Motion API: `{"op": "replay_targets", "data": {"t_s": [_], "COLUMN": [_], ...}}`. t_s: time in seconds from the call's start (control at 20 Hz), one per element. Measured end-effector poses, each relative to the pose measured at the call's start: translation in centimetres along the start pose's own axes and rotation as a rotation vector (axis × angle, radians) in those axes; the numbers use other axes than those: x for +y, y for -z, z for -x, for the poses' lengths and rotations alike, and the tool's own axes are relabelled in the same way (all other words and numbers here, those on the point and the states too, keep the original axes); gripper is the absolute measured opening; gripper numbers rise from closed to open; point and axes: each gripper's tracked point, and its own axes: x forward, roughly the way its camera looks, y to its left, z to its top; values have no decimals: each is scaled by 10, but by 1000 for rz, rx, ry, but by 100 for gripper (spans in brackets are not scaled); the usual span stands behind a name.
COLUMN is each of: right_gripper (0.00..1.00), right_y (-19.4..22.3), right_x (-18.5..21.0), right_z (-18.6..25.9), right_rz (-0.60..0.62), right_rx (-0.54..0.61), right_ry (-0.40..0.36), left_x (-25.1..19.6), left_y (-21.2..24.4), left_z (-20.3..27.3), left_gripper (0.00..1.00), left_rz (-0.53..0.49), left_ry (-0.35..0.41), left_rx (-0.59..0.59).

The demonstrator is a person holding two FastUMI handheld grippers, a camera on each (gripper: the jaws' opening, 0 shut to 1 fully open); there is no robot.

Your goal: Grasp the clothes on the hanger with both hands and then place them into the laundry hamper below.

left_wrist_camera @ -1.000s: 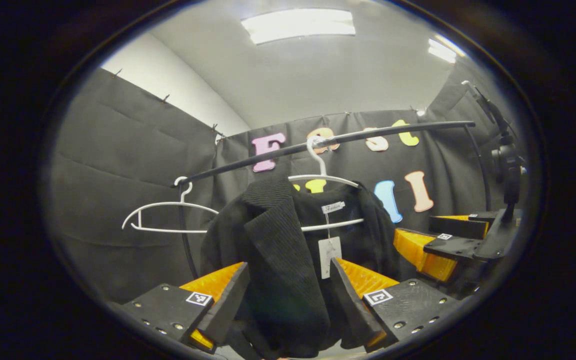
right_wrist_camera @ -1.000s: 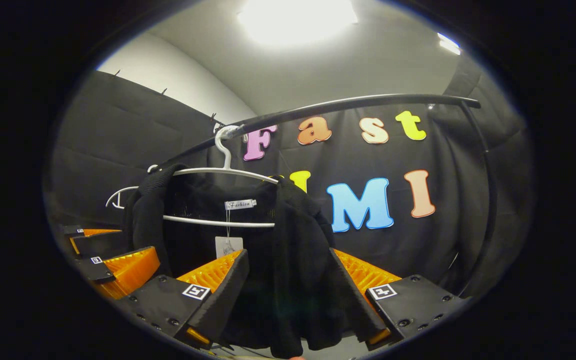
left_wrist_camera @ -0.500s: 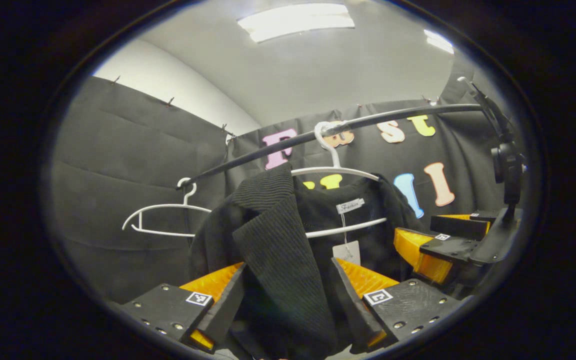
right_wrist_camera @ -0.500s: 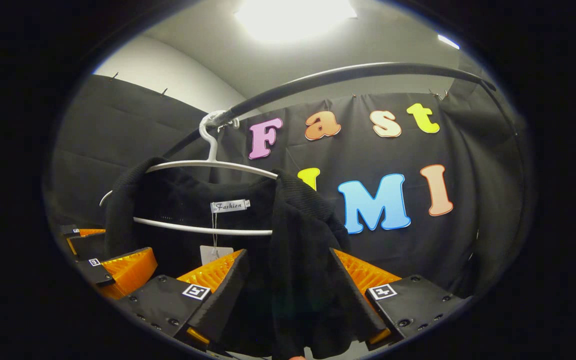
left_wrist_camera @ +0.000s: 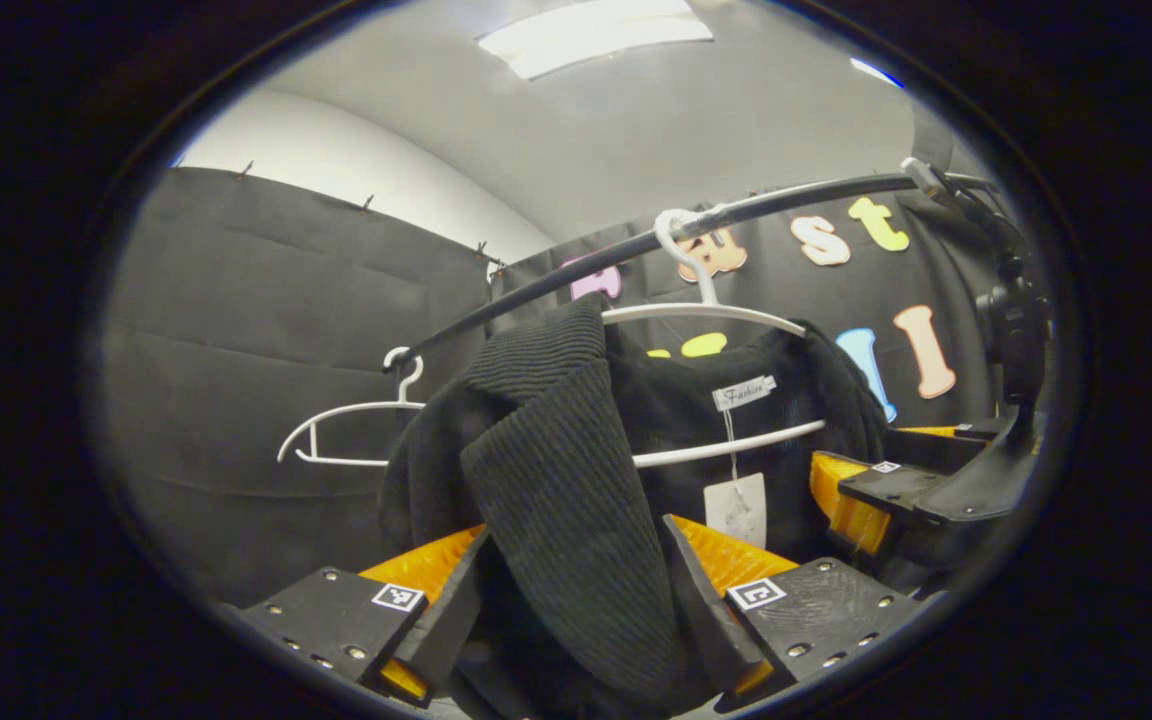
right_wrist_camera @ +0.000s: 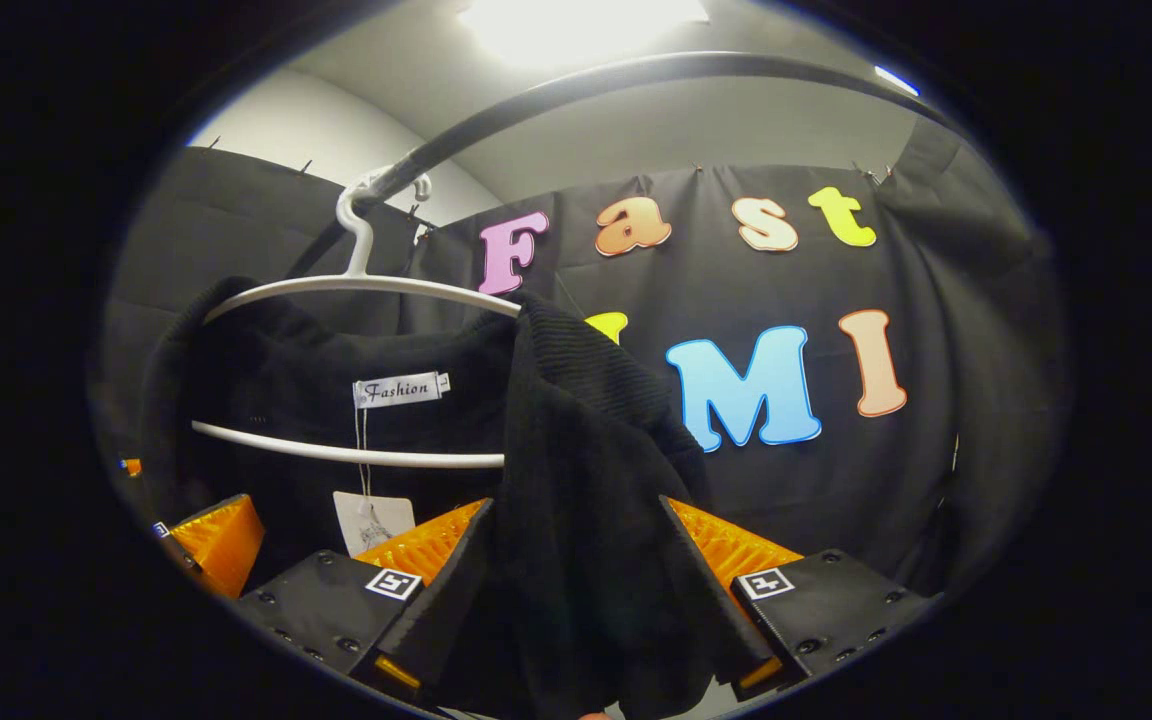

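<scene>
The left tongs (left_wrist_camera: 576,610) are closed on the left front panel of the black garment (left_wrist_camera: 556,470), and the right tongs (right_wrist_camera: 576,610) are closed on its right front panel (right_wrist_camera: 586,480). The garment hangs on the white hanger (left_wrist_camera: 706,312), hooked over the dark rail (left_wrist_camera: 576,275); a second, bare hanger (left_wrist_camera: 346,435) hangs to the left. If the panels are pulled straight down, the shoulders may be caught on the hanger arms, so that the hanger is dragged off the rail, or the fabric is slipped from one grip. The garment is seen as dark, ribbed knit, thick and limp, with a neck label and a paper tag (left_wrist_camera: 734,508) dangling inside.
</scene>
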Motion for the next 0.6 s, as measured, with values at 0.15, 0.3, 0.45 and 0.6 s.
{"op": "replay_targets", "data": {"t_s": [0.15, 0.3, 0.45, 0.6], "right_gripper": [99, 95, 60, 24], "right_y": [5, 8, 13, 9], "right_x": [0, -3, -9, -10], "right_z": [-4, -7, -12, -12], "right_rz": [4, 0, 11, 39], "right_rx": [22, 38, 60, 49], "right_ry": [13, 27, 51, 69], "left_x": [1, 5, 4, 17], "left_y": [1, 3, 8, 5], "left_z": [-4, -7, -6, -4], "left_gripper": [94, 71, 65, 45], "left_rz": [-15, -13, -25, -26], "left_ry": [-12, -41, -41, -67], "left_rx": [7, 6, 30, 25]}}
